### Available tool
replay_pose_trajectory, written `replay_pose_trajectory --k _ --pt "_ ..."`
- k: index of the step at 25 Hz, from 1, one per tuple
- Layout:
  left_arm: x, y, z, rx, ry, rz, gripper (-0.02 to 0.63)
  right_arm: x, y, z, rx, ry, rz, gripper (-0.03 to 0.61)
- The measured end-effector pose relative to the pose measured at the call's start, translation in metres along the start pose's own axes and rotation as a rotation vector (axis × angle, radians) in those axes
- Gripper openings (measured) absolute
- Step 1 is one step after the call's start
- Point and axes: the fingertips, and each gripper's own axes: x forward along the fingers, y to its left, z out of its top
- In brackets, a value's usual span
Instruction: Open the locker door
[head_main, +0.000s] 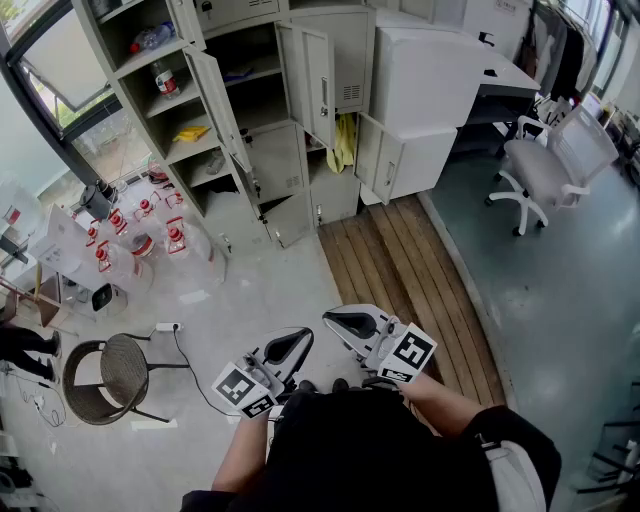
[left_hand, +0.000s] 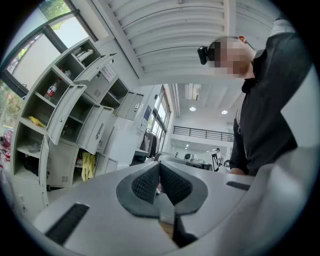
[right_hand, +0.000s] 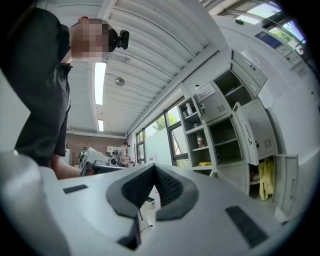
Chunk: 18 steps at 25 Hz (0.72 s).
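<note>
Locker door at twelve o'clock stood far off; left tool and right tool, jaws together and empty, likely idled before approach.

The head view looks steeply down from above the person onto the floor and the lockers ahead. Each gripper view sits low behind its own jaws, tilted upward, sharing those lockers.

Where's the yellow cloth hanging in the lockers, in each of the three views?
Head view: yellow cloth, upper middle of the picture.
Left gripper view: low at the left.
Right gripper view: far right, below mid-height.
Shared landmark: the red-labelled bottle on an open shelf, upper left in both the head view and the left gripper view, right of centre in the right gripper view.
</note>
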Motion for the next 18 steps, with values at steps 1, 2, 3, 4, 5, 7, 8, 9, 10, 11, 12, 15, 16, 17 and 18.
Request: replay_pose_trajectory --k 1,2,3,4,5,7,8,9,10,11,12,15,16,17,18 --pt "-0.003 0.002 0.001 -0.001 0.005 0.002 0.017 0.001 0.002 0.0 0.001 0.001 0.004 0.011" --pt "-0.006 0.003 0.001 -0.003 0.008 0.004 0.017 0.003 0.004 0.0 0.0 0.001 0.009 0.011" --pt "-0.008 0.004 0.002 -0.004 0.011 0.005 0.017 0.005 0.006 0.0 -0.001 0.0 0.014 0.011" --pt "-0.009 0.005 0.001 -0.006 0.013 0.007 0.017 0.006 0.008 0.001 -0.002 -0.002 0.02 0.011" --pt "-0.009 0.005 0.0 -0.009 0.014 0.007 0.017 0.007 0.009 0.002 -0.002 -0.006 0.025 0.011" --pt "-0.008 0.001 -0.003 -0.018 0.018 0.002 0.017 0.006 0.012 0.003 0.004 -0.014 0.031 0.011" --pt "-0.006 -0.001 -0.004 -0.021 0.02 -0.003 0.017 0.004 0.013 0.002 0.008 -0.016 0.031 0.011" --pt "-0.005 -0.004 -0.005 -0.022 0.023 -0.009 0.017 0.002 0.013 0.002 0.012 -0.015 0.031 0.011" --pt "-0.004 -0.006 -0.005 -0.021 0.025 -0.014 0.017 0.001 0.013 0.0 0.015 -0.012 0.03 0.011" --pt "-0.003 -0.007 -0.005 -0.019 0.026 -0.018 0.017 0.0 0.012 -0.001 0.018 -0.01 0.027 0.011" --pt "-0.004 -0.008 -0.005 -0.018 0.027 -0.021 0.017 -0.001 0.011 -0.002 0.023 -0.01 0.02 0.011" --pt "-0.009 -0.009 -0.005 -0.02 0.031 -0.01 0.017 -0.006 0.009 0.001 0.051 -0.053 -0.005 0.011" --pt "-0.01 -0.009 -0.005 -0.021 0.032 -0.003 0.017 -0.007 0.008 0.003 0.06 -0.069 -0.009 0.011" --pt "-0.011 -0.009 -0.004 -0.02 0.034 0.004 0.017 -0.008 0.008 0.004 0.065 -0.078 -0.009 0.011" --pt "-0.012 -0.01 -0.004 -0.019 0.037 0.009 0.017 -0.009 0.007 0.004 0.067 -0.081 -0.007 0.011"
